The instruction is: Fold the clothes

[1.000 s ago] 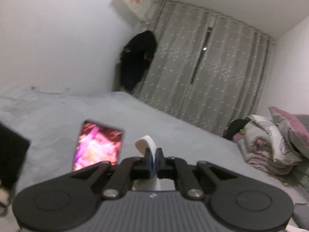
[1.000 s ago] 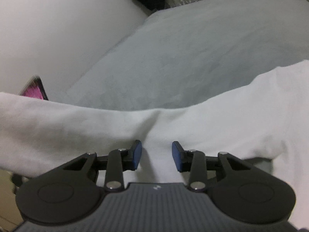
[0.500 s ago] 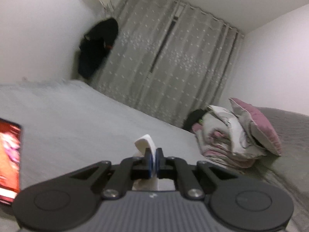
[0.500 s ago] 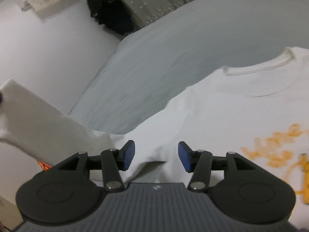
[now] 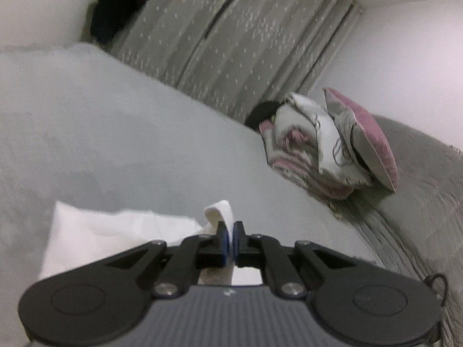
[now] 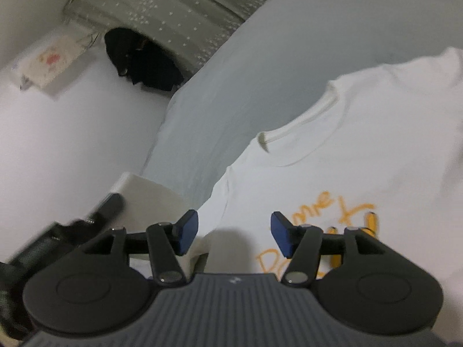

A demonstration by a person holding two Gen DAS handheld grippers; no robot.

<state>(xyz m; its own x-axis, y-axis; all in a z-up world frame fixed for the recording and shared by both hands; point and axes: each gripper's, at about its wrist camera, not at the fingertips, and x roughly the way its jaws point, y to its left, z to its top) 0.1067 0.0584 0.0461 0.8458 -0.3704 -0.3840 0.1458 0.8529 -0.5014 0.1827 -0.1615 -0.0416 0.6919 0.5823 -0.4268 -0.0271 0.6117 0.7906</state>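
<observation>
Right up close in the left wrist view, the left claw (image 5: 230, 238) is clamped tight on a fold of the white cotton T-shirt (image 5: 121, 231), with a little curl of fabric poking up just above the blue pads. The rest of that cloth spreads out to the left of the claw, lying on the pale grey bed sheet (image 5: 121, 133).

Over in the right wrist view, the right claw (image 6: 234, 232) stands wide apart, blue pads (image 6: 186, 231) well separated and gripping nothing, poised just above the T-shirt (image 6: 361, 150). The shirt lies spread face-up on the bed sheet (image 6: 260, 57), its ribbed neckline towards the far side and orange handwriting-style print (image 6: 341, 211) just beyond the right pad. At the left edge, a black handle, blurred, appears with white cloth beside it.

Further out, the left wrist view finds a heap of pink-and-white floral bedding (image 5: 312, 150) with a pink-edged pillow (image 5: 367, 133) leaning on it, resting on a grey quilted cover (image 5: 419, 196). At the back hang grey curtains with small white flecks (image 5: 231, 43), and a black garment (image 5: 121, 3) hangs in the corner against the white wall.
</observation>
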